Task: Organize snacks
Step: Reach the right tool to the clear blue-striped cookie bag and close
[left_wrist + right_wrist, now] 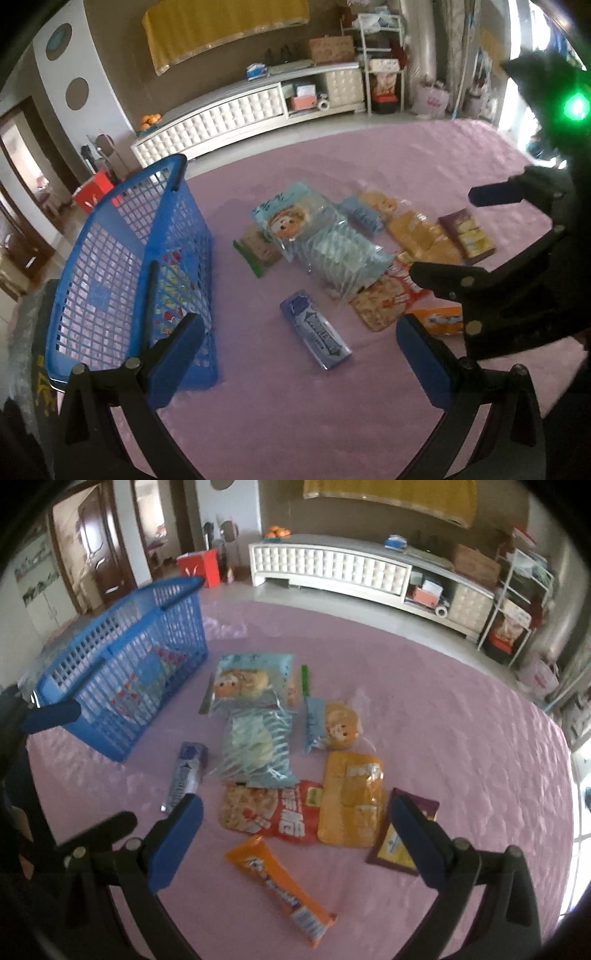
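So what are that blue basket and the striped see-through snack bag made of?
The blue basket looks like moulded rigid plastic: an even open grid of slats with a slight sheen. The striped bag appears to be thin clear plastic film, glossy and crinkled, with glare spots and pale contents showing through. Both rest on a pink cloth, seemingly quilted fabric.

print on the snack packets [269, 812], too blurred to read

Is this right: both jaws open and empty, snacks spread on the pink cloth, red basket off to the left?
Not quite: the basket is blue, not red, as the right wrist view shows. The rest holds: the left gripper and right gripper both have their jaws open and empty, and the snacks lie spread on the pink cloth.
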